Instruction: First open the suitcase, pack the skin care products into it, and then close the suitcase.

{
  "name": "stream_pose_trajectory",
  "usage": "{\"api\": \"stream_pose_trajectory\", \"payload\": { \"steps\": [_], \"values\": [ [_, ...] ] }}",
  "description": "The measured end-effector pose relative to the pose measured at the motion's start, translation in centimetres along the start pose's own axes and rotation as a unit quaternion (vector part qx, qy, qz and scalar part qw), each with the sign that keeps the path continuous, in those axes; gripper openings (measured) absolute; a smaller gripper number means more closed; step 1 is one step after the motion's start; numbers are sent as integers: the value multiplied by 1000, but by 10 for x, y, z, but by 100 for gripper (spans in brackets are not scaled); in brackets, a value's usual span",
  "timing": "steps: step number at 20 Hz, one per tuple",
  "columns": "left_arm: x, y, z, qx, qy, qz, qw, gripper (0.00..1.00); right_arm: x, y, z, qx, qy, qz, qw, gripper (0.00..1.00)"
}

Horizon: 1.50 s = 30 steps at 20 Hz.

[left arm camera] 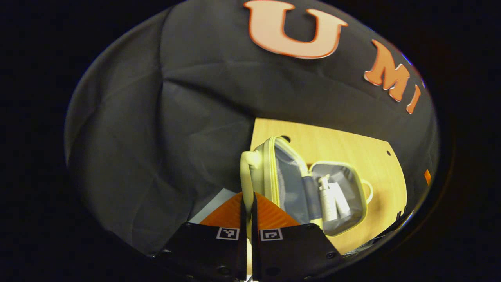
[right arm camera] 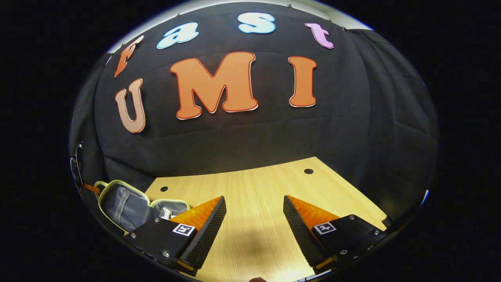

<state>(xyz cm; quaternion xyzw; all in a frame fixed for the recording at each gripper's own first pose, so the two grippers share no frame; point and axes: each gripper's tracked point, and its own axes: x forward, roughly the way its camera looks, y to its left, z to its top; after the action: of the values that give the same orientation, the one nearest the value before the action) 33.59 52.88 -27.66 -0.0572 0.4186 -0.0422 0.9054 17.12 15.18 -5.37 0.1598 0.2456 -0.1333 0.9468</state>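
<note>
The pale yellow suitcase (left arm camera: 270, 156) lies open on the wooden table (left arm camera: 344, 145), showing its grey lining. One half stands raised and tilted. The other half lies flat with white skin care bottles (left arm camera: 330, 199) inside. In the left gripper view my left gripper (left arm camera: 248, 211) is shut on the pale handle (left arm camera: 246, 172) at the raised half's outer edge. In the right gripper view my right gripper (right arm camera: 254, 207) hangs open over the bare table (right arm camera: 254, 184), nothing between its fingers. The suitcase (right arm camera: 125, 203) sits to its left, a white bottle (right arm camera: 167, 213) partly hidden behind one finger.
The black cloth wall closes off the table's far side and the space left of the suitcase. Small round holes (right arm camera: 308, 171) mark the tabletop near its back edge. A pale flat surface (left arm camera: 215, 203) shows below the table's left edge.
</note>
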Motion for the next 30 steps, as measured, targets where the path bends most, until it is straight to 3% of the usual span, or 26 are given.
{"api": "stream_pose_trajectory", "payload": {
  "steps": [7, 16, 26, 30],
  "values": [
    [-44, -93, 26, 43, -54, -20, 997, 5, -6, -37, -9, 8, 5, 32, 999, 94],
    [-36, -220, 26, 71, -64, -66, 993, 6, -9, -98, -15, 25, 7, 33, 999, 95],
    [30, -353, -52, 148, -2, -125, 981, 6, -9, -146, -35, 35, 28, 14, 999, 95],
    [70, -377, -91, 178, 49, -131, 974, 6, -7, -148, -39, 36, 32, 18, 999, 95]
  ]
}}
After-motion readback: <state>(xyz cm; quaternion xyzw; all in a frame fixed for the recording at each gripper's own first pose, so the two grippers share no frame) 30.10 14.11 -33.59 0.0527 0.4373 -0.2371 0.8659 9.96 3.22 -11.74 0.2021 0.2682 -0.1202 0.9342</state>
